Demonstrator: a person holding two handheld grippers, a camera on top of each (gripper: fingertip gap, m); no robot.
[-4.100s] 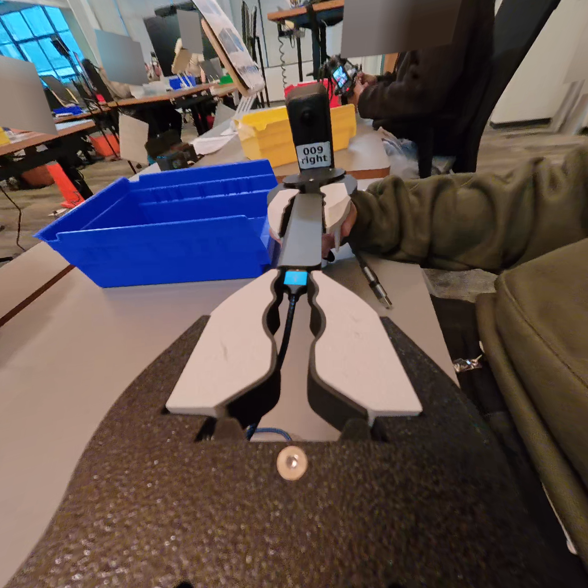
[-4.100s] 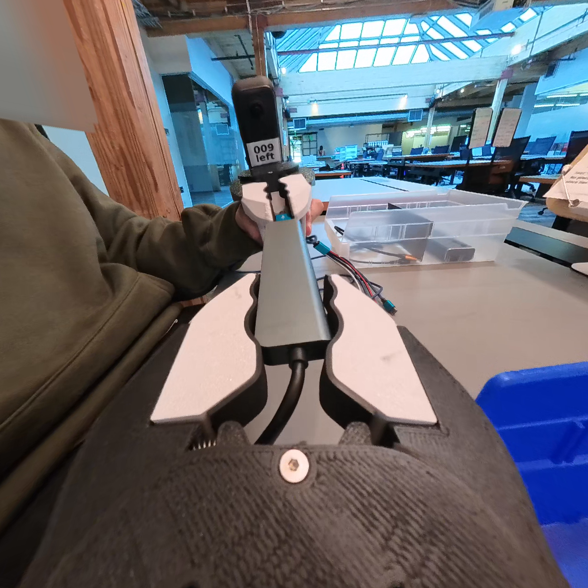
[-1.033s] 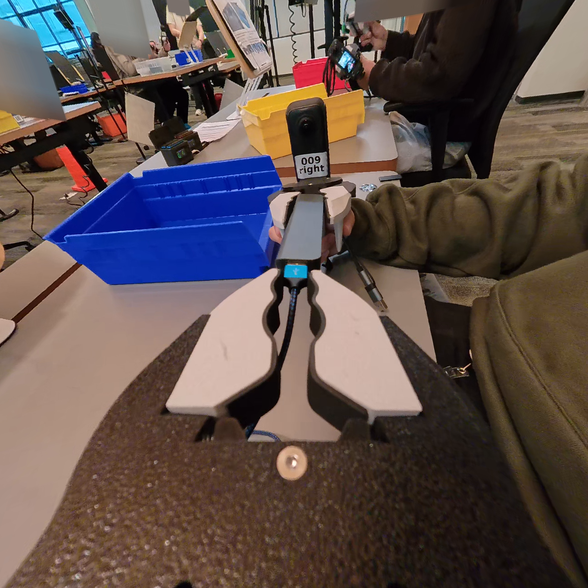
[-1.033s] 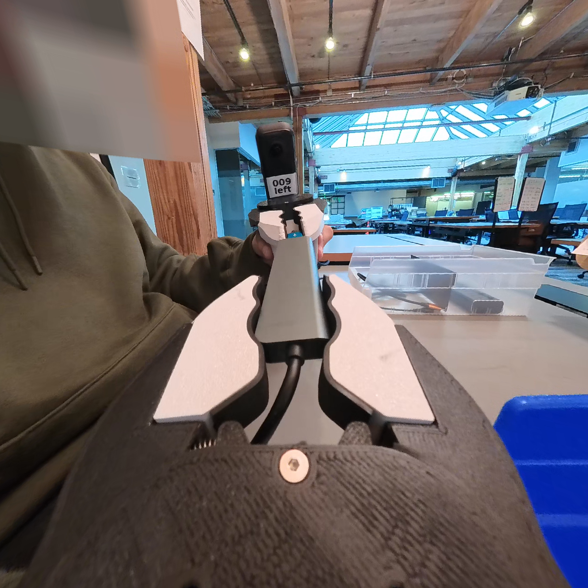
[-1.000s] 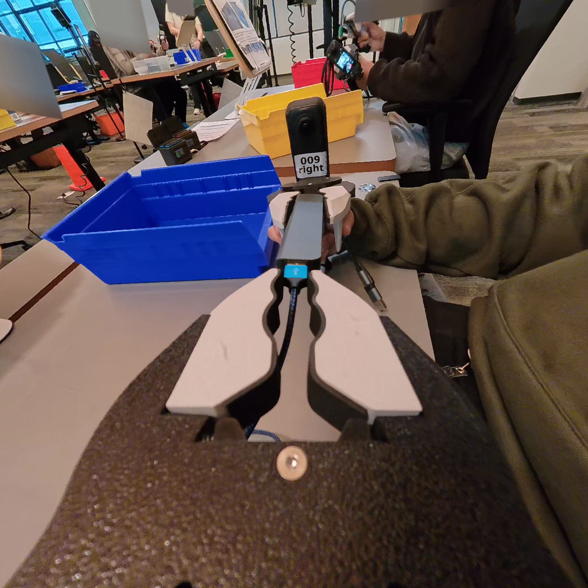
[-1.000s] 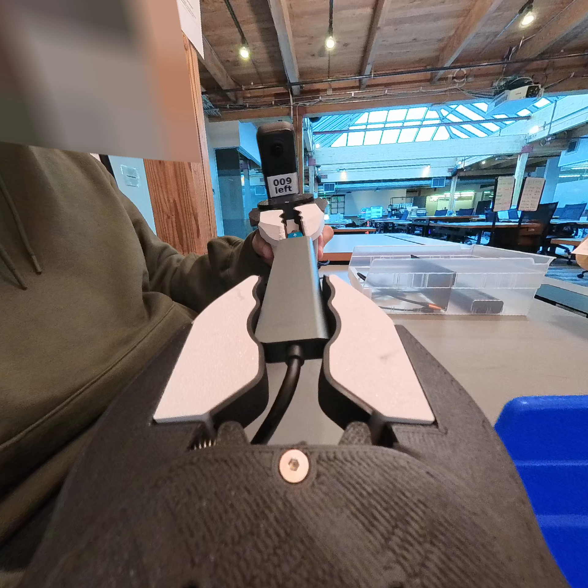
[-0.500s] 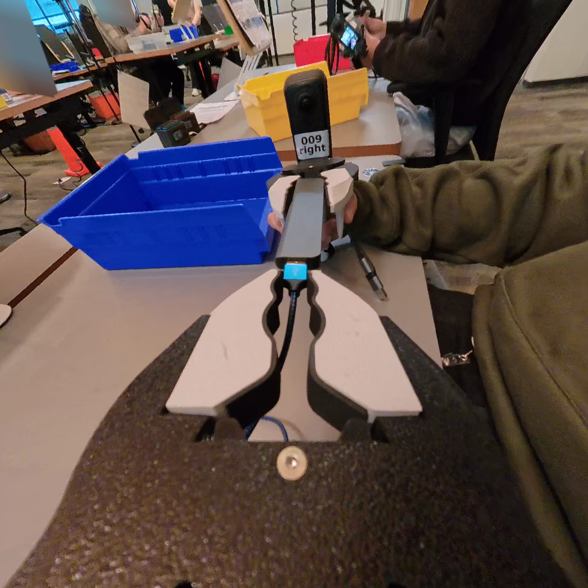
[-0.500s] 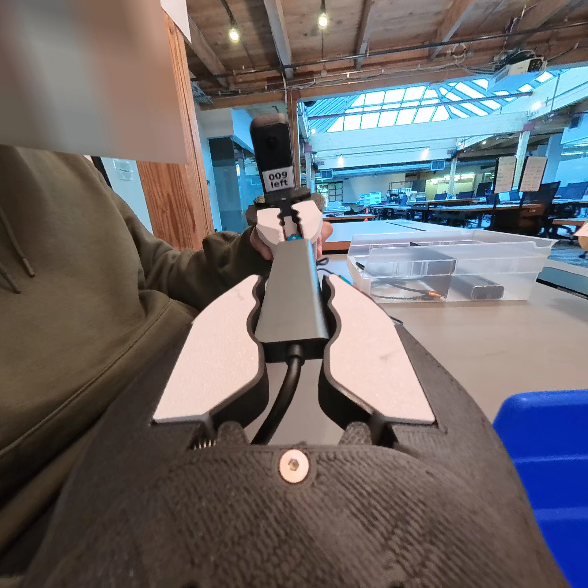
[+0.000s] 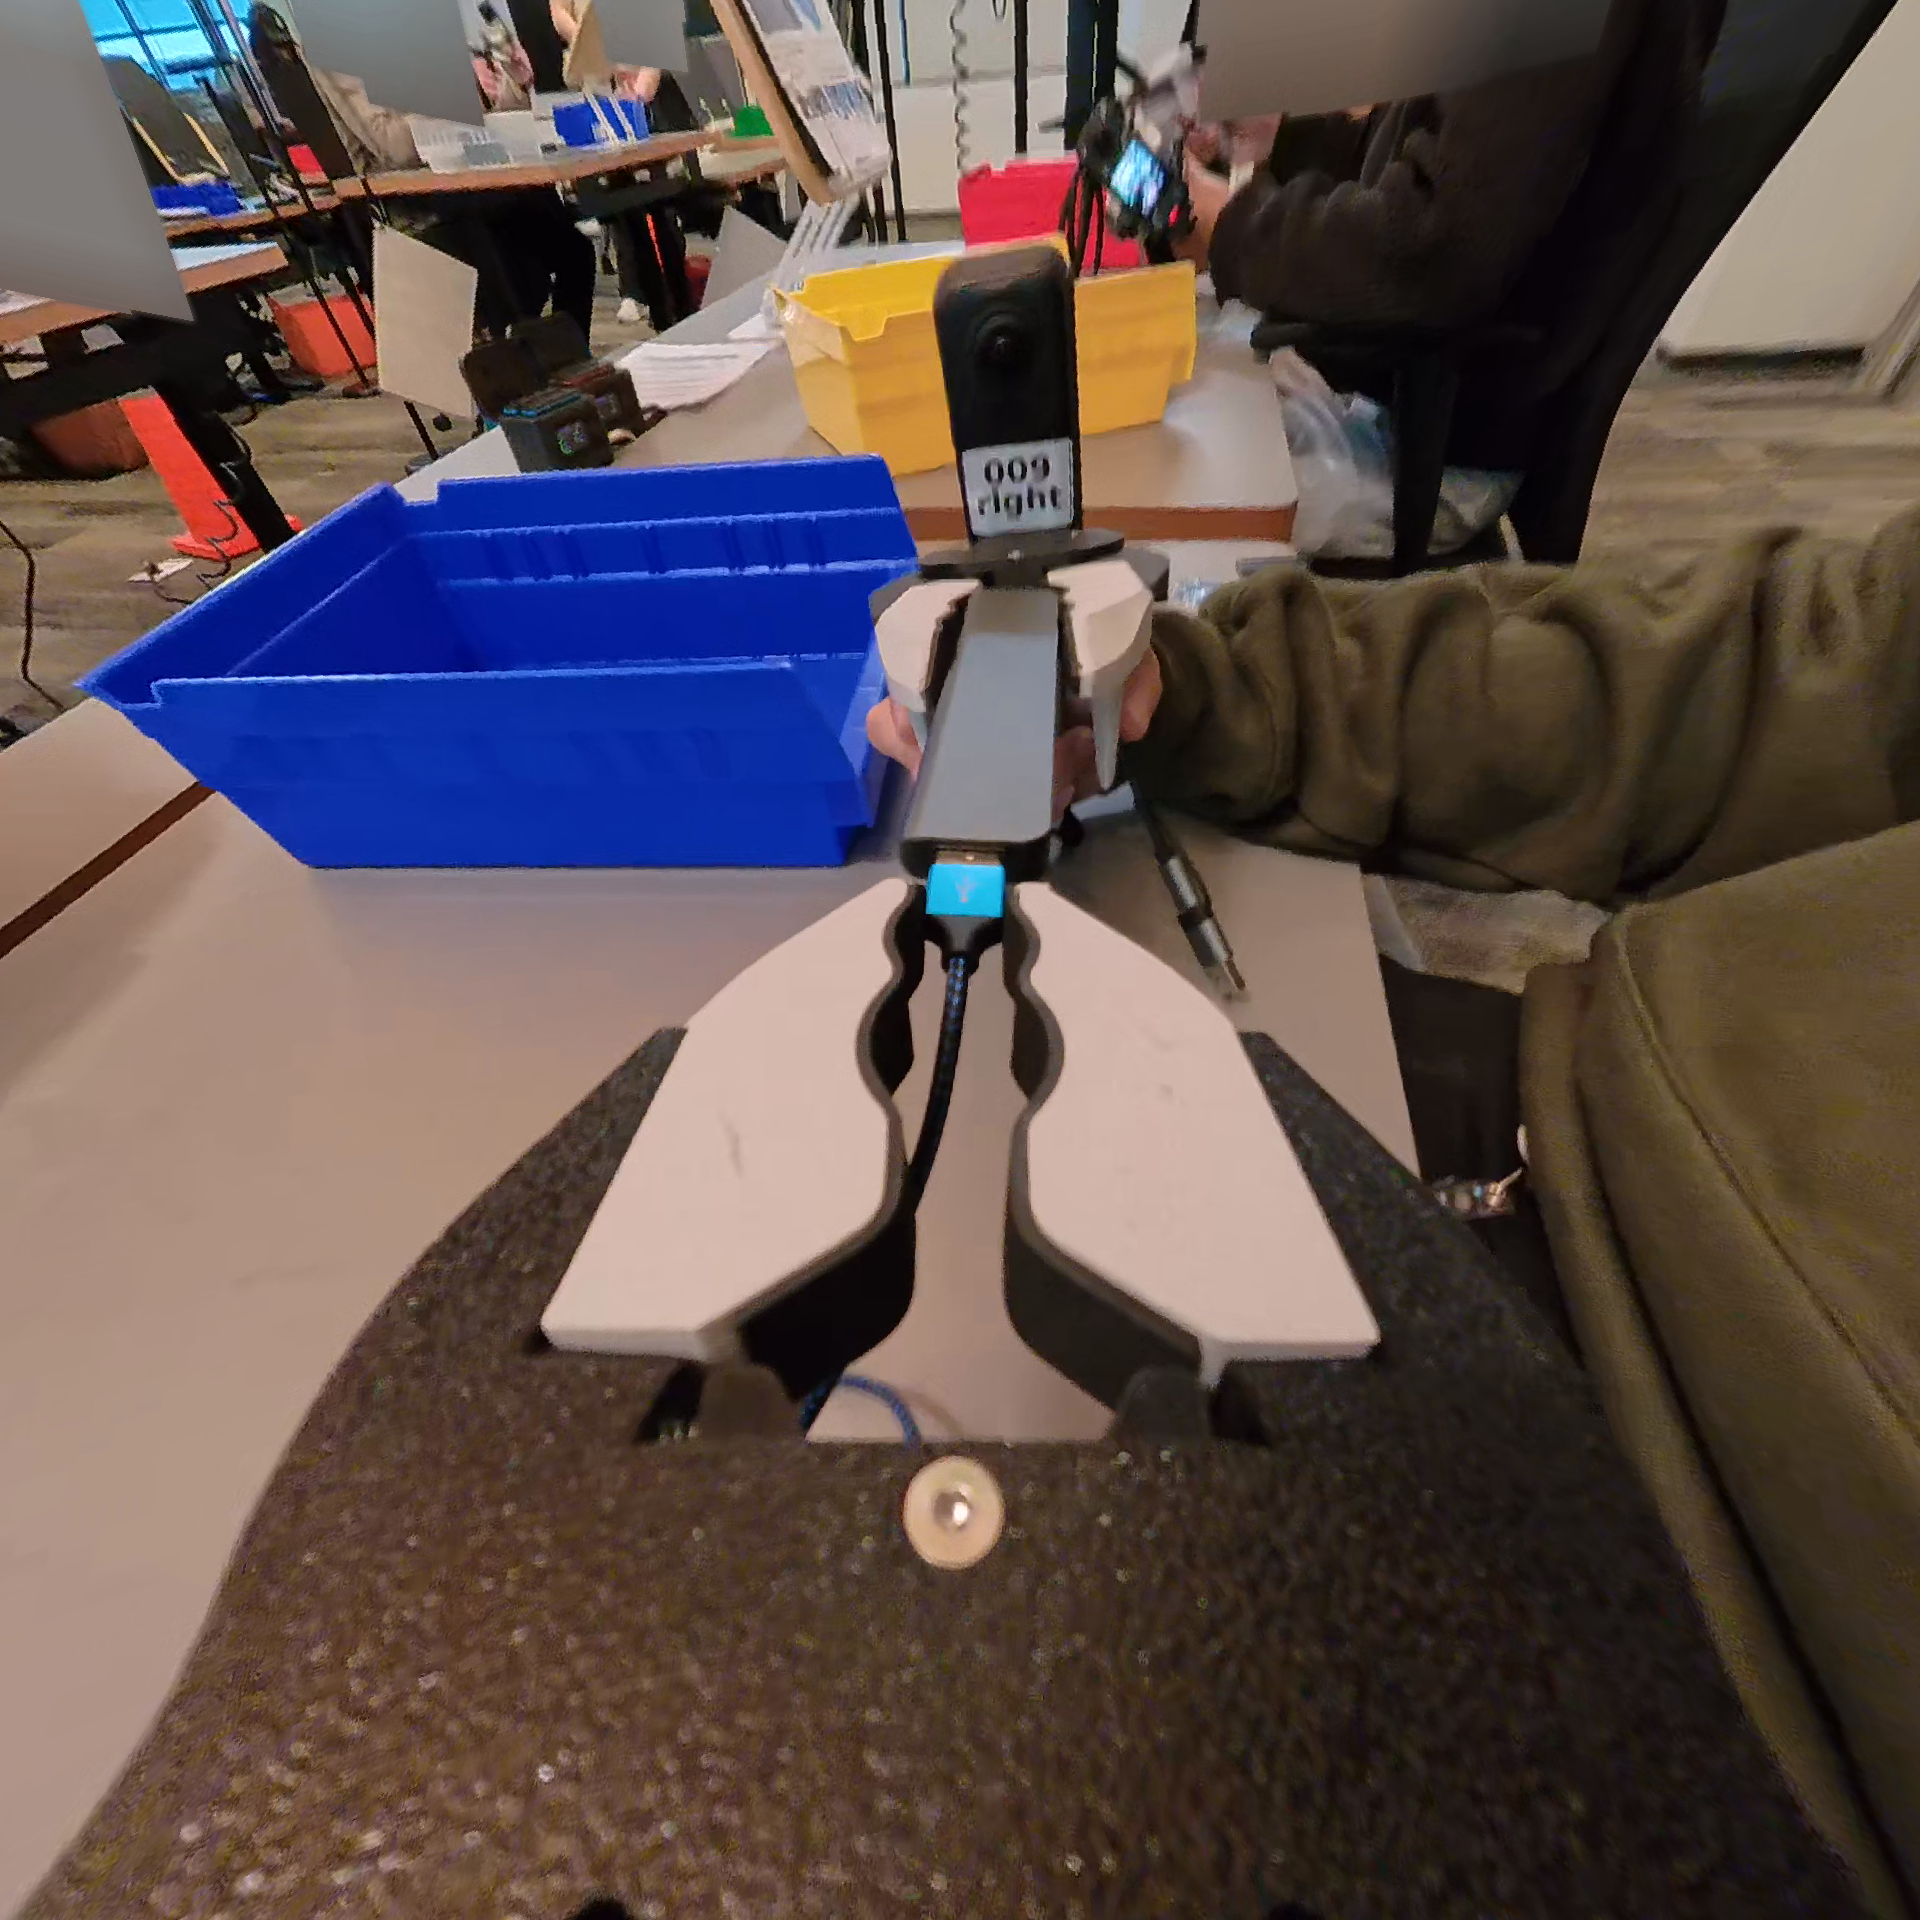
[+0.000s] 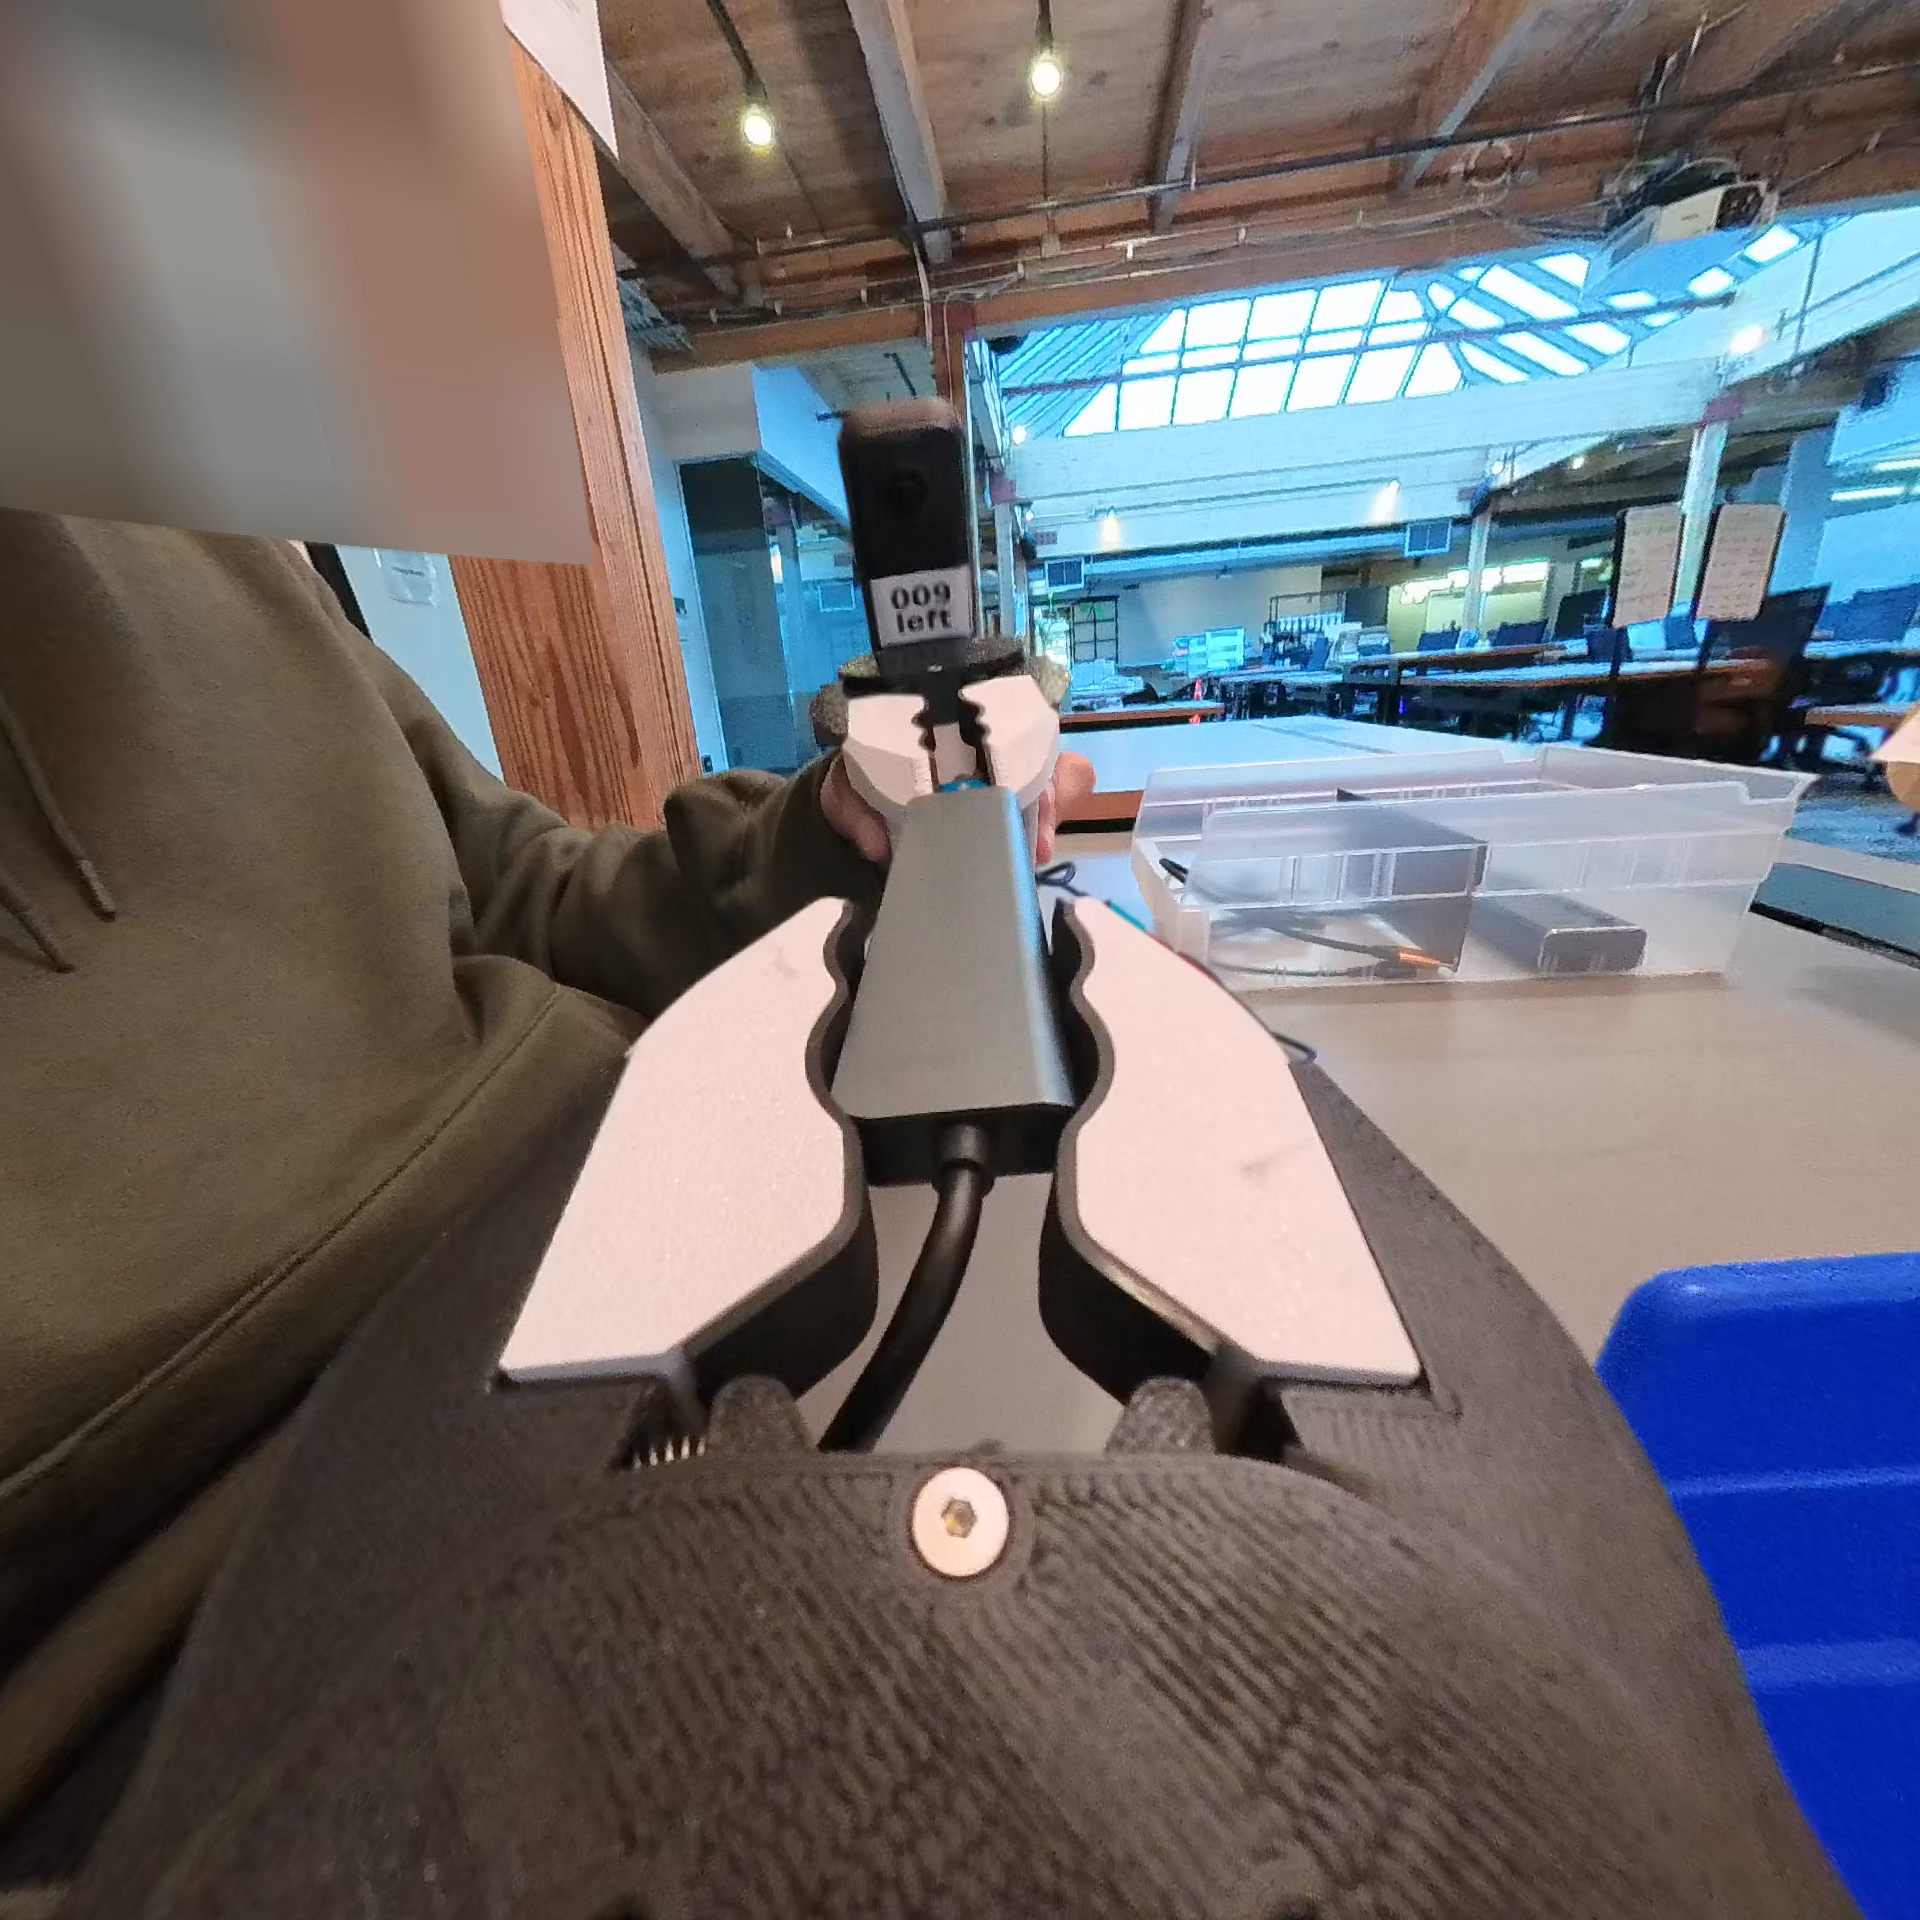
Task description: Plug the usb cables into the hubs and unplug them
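In the left wrist view my left gripper [image 9: 964, 906] is shut on the blue USB plug [image 9: 966, 891] of a braided cable [image 9: 940, 1049]. The plug sits in the end of a dark grey hub [image 9: 992, 727], with a thin strip of its metal shell showing. The right gripper [image 9: 1013, 644] holds the hub's far end. In the right wrist view my right gripper [image 10: 956, 925] is shut on the hub [image 10: 956, 997], whose black cable [image 10: 925, 1257] runs back between the fingers. The left gripper [image 10: 951, 753] meets the hub's far end. Both are held above the table.
A blue bin [image 9: 520, 686] stands on the table left of the hub; its corner shows in the right wrist view [image 10: 1766, 1507]. A clear bin [image 10: 1455, 831] holds another hub [image 10: 1569, 935] and cables. The hub's own plug [image 9: 1195, 904] dangles. A yellow bin [image 9: 873, 353] stands behind. The person's sleeve [image 9: 1507, 717] is at right. My right fingertips sit around 8 cm from my left ones.
The two grippers have drawn very slightly apart: a sliver of the plug's metal shell now shows at the hub's port. Both stay shut. The background has shifted a little.
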